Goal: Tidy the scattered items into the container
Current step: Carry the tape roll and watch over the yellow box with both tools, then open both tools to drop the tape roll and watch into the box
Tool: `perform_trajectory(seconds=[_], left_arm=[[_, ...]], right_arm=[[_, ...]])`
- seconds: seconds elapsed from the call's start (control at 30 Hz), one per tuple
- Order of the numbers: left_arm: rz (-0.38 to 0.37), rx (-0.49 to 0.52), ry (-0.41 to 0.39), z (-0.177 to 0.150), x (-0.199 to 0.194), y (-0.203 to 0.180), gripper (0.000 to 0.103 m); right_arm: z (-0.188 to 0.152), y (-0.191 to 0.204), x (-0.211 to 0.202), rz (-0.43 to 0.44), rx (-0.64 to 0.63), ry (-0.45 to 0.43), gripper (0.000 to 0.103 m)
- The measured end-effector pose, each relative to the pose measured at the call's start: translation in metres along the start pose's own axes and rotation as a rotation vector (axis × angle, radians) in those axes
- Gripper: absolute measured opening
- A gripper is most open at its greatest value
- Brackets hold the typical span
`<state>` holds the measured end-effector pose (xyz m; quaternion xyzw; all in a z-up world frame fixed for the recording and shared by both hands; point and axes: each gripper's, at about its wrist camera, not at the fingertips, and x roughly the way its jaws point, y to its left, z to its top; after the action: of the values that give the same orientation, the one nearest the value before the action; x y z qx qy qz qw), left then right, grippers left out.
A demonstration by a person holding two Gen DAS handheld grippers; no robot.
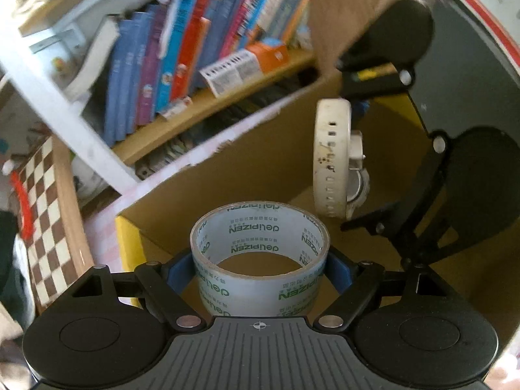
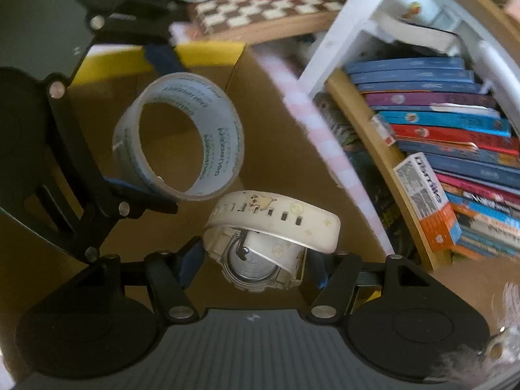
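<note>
Two grippers hang together over an open cardboard box (image 1: 247,175), each clamped on one item. The left gripper (image 1: 260,268) has its blue pads (image 1: 180,271) pressed against opposite sides of the outer wall of a roll of clear tape (image 1: 260,250), so the roll sits squarely between the fingers, close to the tips. In the left wrist view the roll's hollow axis runs roughly upward and away from the camera, its open end facing up, with green lettering visible on the film. From the right wrist view the same tape (image 2: 178,139) appears tilted, its opening turned toward the camera.

The right gripper (image 2: 256,260) is closed on a white wristwatch (image 2: 260,253); the watch case lies between the pads with its metal back facing the camera, and the buckled strap loops out beyond the fingertips. In the left wrist view the watch (image 1: 334,162) hangs on edge, the strap loop's long axis near vertical, just beside and above the tape.

Behind the box stands a white bookshelf (image 1: 65,120) packed with books (image 1: 169,55); a chessboard (image 2: 260,3) lies near the box.
</note>
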<state>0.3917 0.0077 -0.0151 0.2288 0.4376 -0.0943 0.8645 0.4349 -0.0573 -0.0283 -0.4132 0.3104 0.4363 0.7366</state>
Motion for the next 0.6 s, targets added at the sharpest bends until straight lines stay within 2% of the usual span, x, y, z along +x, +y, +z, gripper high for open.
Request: perform_trajectory(seconds=[0.17,0.3,0.6], left_arm=[[-0.001,0.052,0.061,0.006,0.013,0.0,0.085],[0.028,0.081,0.1,0.009,0.023,0.004,0.085],[0.022,0.105,0.135,0.009,0.034,0.008,0.085]], right_arm=[[0.004,0.002,0.013,-0.003,-0.072,0.051,0.064],[0.007,0.003,0.023,-0.006,-0.129,0.092,0.064],[0.008,0.001,0.025,0.014,-0.125,0.111,0.064]])
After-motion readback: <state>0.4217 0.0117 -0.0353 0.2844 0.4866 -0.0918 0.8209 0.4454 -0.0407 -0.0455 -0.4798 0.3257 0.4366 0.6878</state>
